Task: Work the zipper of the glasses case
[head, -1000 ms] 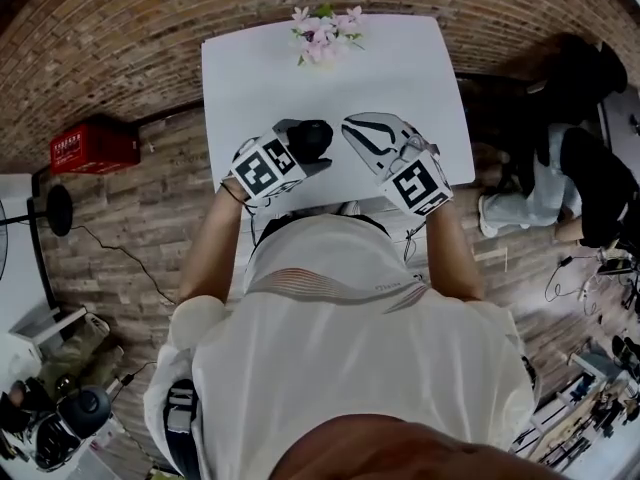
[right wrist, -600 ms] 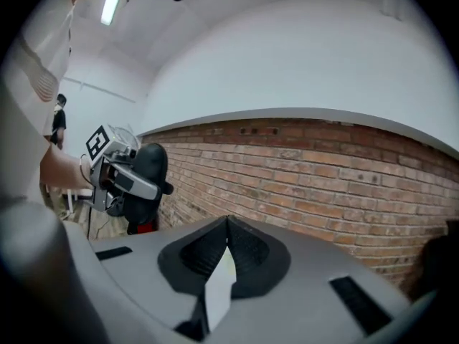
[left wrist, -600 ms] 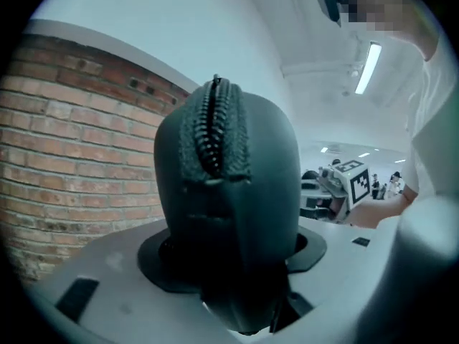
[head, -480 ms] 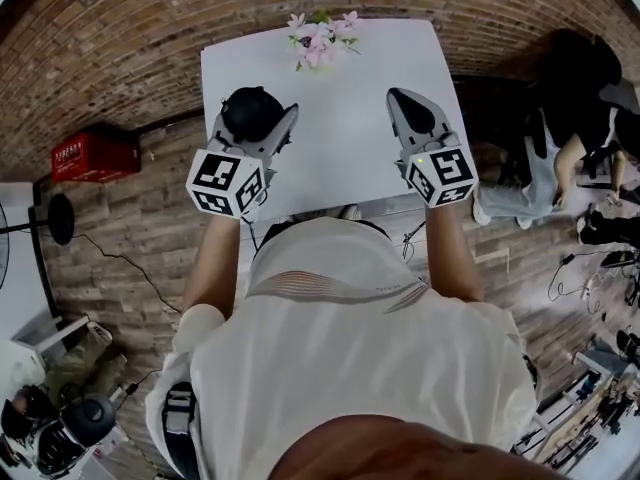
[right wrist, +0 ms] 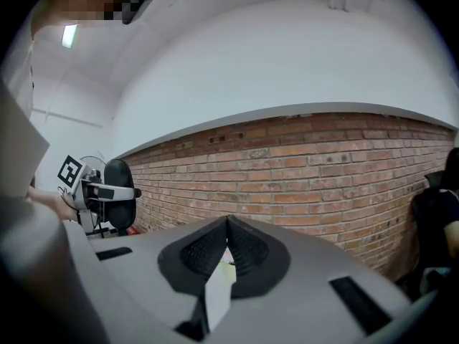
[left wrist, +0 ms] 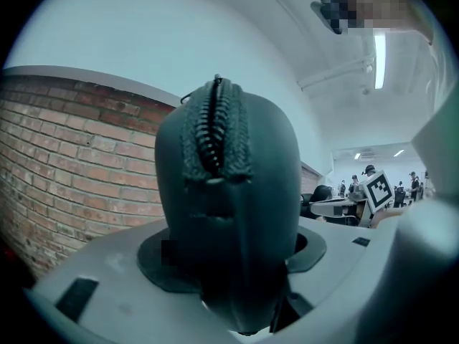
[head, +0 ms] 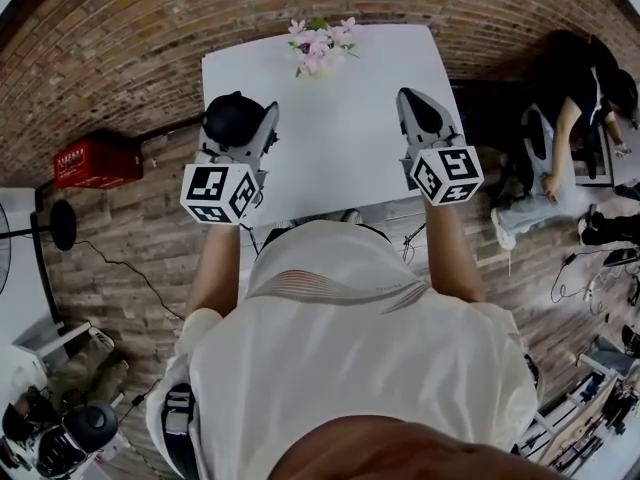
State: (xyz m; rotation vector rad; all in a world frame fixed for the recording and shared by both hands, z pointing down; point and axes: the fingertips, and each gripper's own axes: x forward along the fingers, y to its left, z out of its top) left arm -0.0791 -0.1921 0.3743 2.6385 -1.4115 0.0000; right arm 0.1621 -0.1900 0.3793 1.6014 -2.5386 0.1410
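My left gripper (head: 240, 120) is shut on the black glasses case (head: 232, 118) and holds it over the left edge of the white table (head: 340, 158). In the left gripper view the case (left wrist: 229, 192) stands on end between the jaws, and its zipper (left wrist: 215, 131) runs down the end facing the camera. The left gripper (left wrist: 233, 271) clamps the case's lower part. My right gripper (head: 420, 108) hovers over the table's right side, shut and empty. Its ribbed pads (right wrist: 247, 253) meet at the tip of the right gripper (right wrist: 228, 226). The two grippers are well apart.
A bunch of pink flowers (head: 320, 40) lies at the table's far edge. A red box (head: 95, 158) sits on the brick floor to the left. People (head: 570, 128) sit to the right of the table. Equipment and cables lie at both lower corners.
The grippers have drawn apart from the table's middle. The left one has carried the case to the left edge, and the right one has gone to the right side without it.
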